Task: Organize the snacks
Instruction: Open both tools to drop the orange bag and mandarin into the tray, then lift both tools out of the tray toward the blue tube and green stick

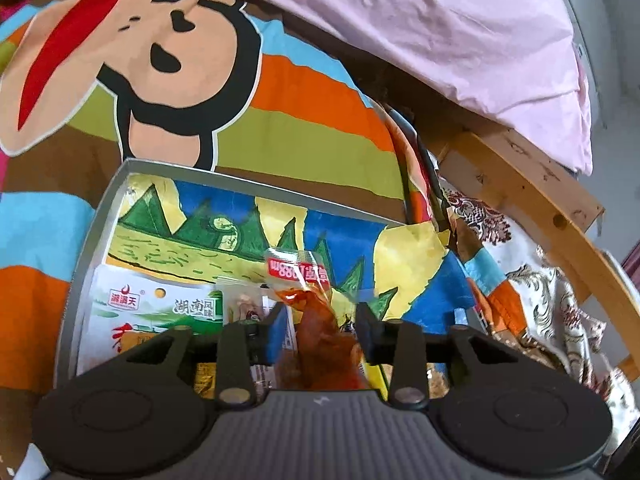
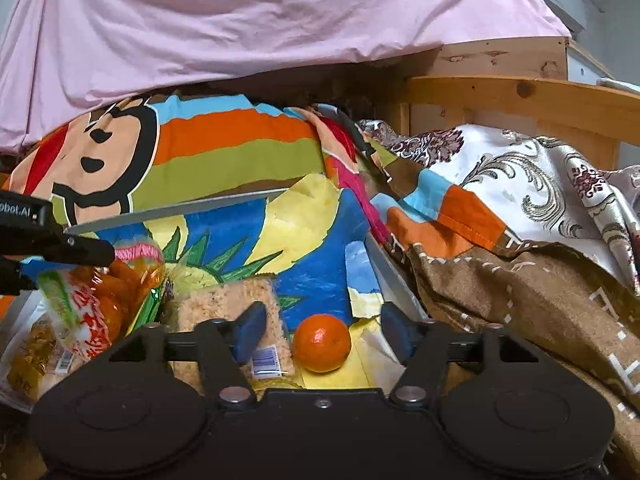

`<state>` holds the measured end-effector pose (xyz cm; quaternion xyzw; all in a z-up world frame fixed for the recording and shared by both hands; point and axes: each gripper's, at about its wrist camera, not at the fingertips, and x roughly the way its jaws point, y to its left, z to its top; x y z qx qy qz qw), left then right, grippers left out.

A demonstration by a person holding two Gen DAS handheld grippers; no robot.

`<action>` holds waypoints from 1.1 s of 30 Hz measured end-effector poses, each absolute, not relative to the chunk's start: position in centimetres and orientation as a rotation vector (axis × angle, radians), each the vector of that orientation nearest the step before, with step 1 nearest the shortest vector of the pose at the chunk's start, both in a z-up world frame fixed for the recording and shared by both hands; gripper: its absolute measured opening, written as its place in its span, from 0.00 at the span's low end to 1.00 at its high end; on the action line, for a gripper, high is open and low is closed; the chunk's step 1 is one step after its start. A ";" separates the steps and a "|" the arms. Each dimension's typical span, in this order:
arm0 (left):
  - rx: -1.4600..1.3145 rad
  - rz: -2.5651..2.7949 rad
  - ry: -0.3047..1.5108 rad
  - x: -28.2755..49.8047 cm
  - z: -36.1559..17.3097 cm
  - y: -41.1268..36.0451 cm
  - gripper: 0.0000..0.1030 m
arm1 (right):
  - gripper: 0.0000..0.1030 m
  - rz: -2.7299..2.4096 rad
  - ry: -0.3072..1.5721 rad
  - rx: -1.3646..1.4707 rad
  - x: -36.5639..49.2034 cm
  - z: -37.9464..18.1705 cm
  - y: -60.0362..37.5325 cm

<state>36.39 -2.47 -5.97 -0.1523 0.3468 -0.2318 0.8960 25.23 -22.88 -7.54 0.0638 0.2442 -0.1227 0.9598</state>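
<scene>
Work surface: a bed with a striped cartoon quilt [image 1: 280, 100] and a pink sheet [image 2: 240, 20] above it. A grey tray [image 1: 80, 280], lined with a painted picture, rests on the quilt and serves as the collection point for the snacks.

Tray contents, largest first:
- A white packet [image 1: 160, 304] with green print lies flat at the near left of the tray.
- A rice cake [image 2: 228, 304] in clear wrap lies near the middle.
- A red-orange pouch [image 1: 320, 332] lies between the fingers of the left gripper [image 1: 320, 320].
- An orange [image 2: 322, 343] sits on the liner just beside the rice cake.

Tool state:
- Left gripper: jaws part open. The pouch is between them, but a gap shows on each side and the pads do not appear to press on it. Judged released.
- Right gripper [image 2: 324, 330]: jaws wide apart, straddling the orange without touching it. Nothing is held.

Progress: at least four items are in the tray, so the task appears well advanced. The far half of the tray liner is bare. No snacks are visible on the quilt outside the tray; whether more remain out of view cannot be determined. Tidying of the items within the tray may remain.
</scene>
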 end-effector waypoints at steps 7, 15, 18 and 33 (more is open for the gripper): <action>-0.262 -0.473 0.654 34.2 -4.3 -2.6 0.75 | 0.95 -0.252 0.421 0.160 23.7 -5.1 -22.9; -0.201 -0.435 0.555 30.1 -1.6 -1.9 0.98 | 0.99 -0.211 0.318 0.176 20.5 -1.2 -22.6; -0.183 -0.401 0.529 28.3 -0.6 -1.2 0.99 | 0.99 -0.196 0.284 0.173 19.1 0.0 -22.4; -0.075 -0.284 0.488 17.8 1.8 2.1 0.99 | 0.99 -0.102 0.227 0.102 10.7 3.1 -20.2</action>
